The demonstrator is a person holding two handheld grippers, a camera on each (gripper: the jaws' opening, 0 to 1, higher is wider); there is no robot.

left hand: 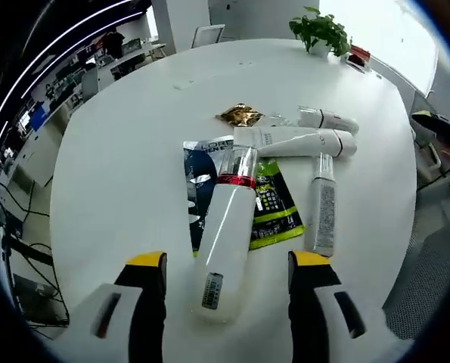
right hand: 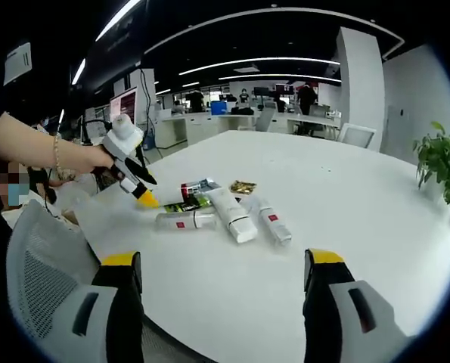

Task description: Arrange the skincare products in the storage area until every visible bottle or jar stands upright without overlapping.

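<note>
Left claw (left hand: 226, 278) is released over a lying bottle (left hand: 226, 231), likely to stand it; right claw (right hand: 223, 274) released, waiting.

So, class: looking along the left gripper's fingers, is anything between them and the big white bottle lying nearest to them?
Nothing visible is. The left gripper is open, and the base of the white bottle already lies between its fingers. The bottle rests partly on flat sachets, which lie beneath it, not in the way.

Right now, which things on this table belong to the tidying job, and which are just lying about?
Job: big bottle, white tube, slim tube, small tube.
Lying about: sachets, gold wrapper, plant.
</note>
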